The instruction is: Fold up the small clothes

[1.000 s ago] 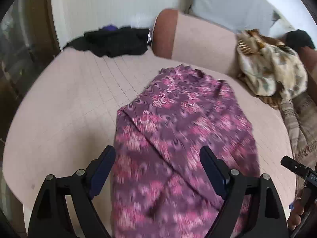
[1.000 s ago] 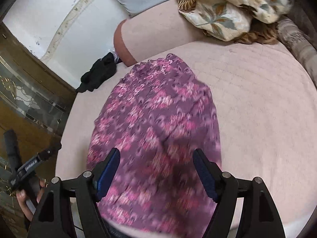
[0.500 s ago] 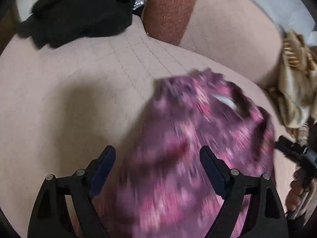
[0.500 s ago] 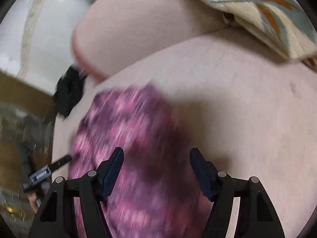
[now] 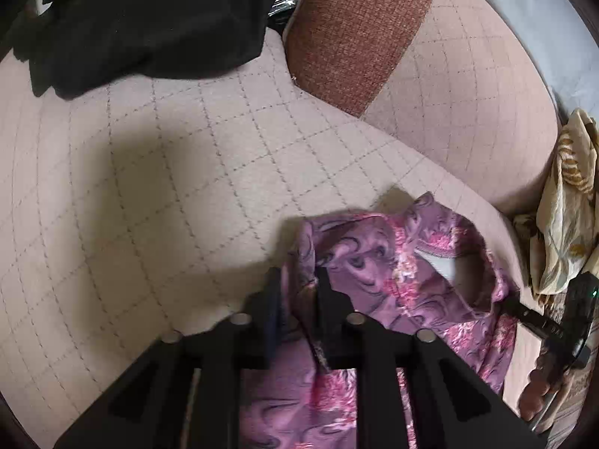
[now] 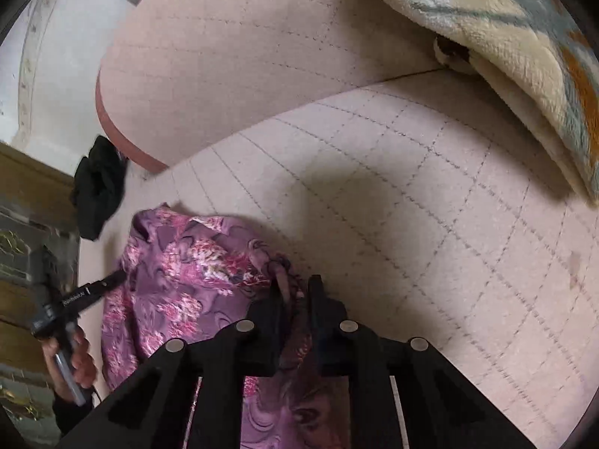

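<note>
Where the purple floral garment (image 5: 404,280) lies on the quilted pink sofa seat (image 5: 157,194), bare cushion extends to its left up to the black clothing pile (image 5: 142,22) and, in the right wrist view, to its right up to the patterned blanket (image 6: 524,48). The backrest (image 5: 468,93) bounds the far side. The garment's long axis runs from the near edge toward the backrest, folded top edge farthest. The left gripper (image 5: 295,280) is clamped on the garment's left corner, fingers pointing at the backrest. The right gripper (image 6: 297,288) is pinched on the bunched right corner, held low over the seat
</note>
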